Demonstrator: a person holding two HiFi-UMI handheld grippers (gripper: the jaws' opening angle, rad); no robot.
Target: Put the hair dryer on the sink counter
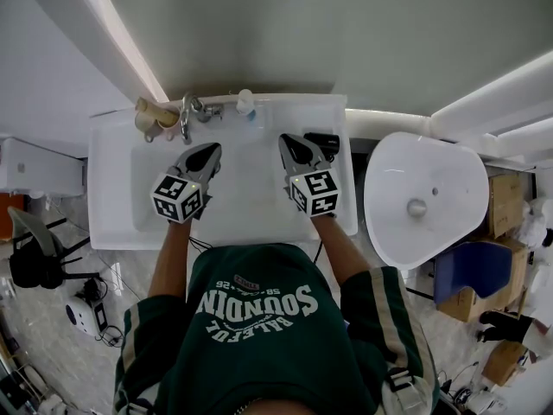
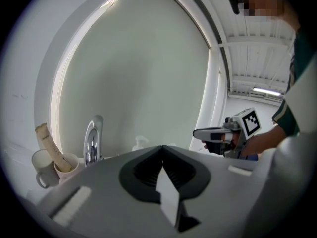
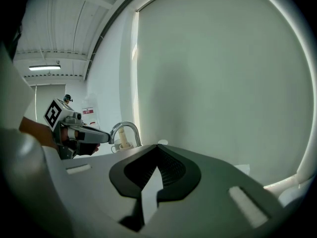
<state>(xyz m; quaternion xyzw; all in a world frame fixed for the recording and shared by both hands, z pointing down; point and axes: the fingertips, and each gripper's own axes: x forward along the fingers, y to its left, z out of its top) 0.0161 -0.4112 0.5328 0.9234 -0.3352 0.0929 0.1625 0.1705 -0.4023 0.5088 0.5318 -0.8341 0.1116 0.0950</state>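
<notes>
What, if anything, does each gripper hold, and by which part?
Nothing. The left gripper and right gripper are both shut and empty; the hair dryer lies free on the sink counter.

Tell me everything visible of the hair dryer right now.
The hair dryer is a small black object, plastic by its look, lying on the white sink counter at its back right corner. Only the head view shows it; the shut, empty right tool hides its near left part. Its parts are too small to tell apart, and whether the tool touches it is unclear.
</notes>
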